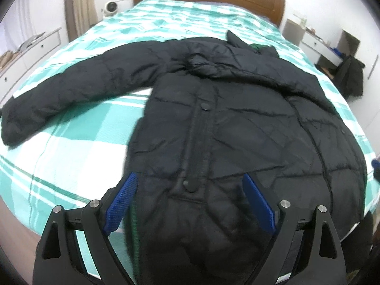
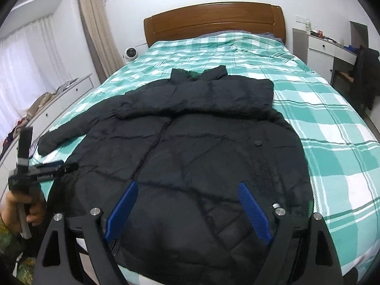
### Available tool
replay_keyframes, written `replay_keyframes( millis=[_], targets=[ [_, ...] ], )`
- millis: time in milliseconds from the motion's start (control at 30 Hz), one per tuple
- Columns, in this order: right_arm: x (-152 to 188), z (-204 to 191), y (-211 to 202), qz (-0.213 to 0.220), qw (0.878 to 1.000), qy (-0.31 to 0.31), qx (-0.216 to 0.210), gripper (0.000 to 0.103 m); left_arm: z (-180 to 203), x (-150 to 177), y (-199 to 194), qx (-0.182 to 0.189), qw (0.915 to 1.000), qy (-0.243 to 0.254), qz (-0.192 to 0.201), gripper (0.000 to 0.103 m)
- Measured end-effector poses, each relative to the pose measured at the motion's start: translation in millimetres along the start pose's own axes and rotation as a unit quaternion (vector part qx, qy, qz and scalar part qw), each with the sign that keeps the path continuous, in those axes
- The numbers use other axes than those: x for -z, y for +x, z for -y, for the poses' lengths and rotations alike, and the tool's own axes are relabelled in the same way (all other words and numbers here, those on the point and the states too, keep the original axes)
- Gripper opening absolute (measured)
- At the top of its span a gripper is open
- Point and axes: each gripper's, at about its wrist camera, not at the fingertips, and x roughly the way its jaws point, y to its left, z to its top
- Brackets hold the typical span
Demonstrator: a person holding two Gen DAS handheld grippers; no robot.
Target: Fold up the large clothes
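A large black padded jacket (image 1: 237, 123) lies front up on the bed, collar toward the headboard; it also shows in the right wrist view (image 2: 201, 147). Its left sleeve (image 1: 59, 90) stretches out to the left. The right sleeve (image 2: 194, 99) lies folded across the chest. My left gripper (image 1: 190, 182) is open and empty above the jacket's hem. My right gripper (image 2: 187, 190) is open and empty above the lower front. The left gripper (image 2: 68, 167) also shows at the left of the right wrist view, held by a hand.
The bed has a green and white checked cover (image 2: 332, 142) and a wooden headboard (image 2: 213, 21). White drawers (image 1: 28, 52) stand to the left. A desk (image 2: 332, 45) and a chair draped with dark clothing (image 2: 365, 71) stand to the right.
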Motion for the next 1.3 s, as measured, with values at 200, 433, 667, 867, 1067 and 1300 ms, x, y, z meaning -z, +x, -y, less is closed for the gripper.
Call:
replay_keyframes(
  millis=[200,433,667,867,1067,1300],
  targets=[
    [3,-4,1,-0.01,1.0,0.0,0.003,0.088,-32,-3,-5,0.0,0.9987,-0.051,0.004,0.092],
    [2,-14,2,-0.013,1.0,-0.015,-0.007,0.088,-69,0,-6,-0.03,0.9956,-0.089,0.005,0.092],
    [3,-25,4,-0.021,0.999,-0.023,-0.016,0.088,-103,5,-3,-0.04,0.9898,-0.137,0.003,0.092],
    [4,-27,3,-0.025,0.999,-0.022,-0.018,0.088,-125,6,-3,-0.038,0.9839,-0.174,0.005,0.092],
    [3,-28,3,-0.026,0.999,-0.025,-0.017,0.088,-150,-5,3,-0.047,0.9806,-0.19,0.005,0.092],
    [5,-28,1,-0.026,0.999,-0.024,-0.012,0.088,-257,-20,20,-0.01,0.9207,-0.385,0.066,0.092]
  ],
)
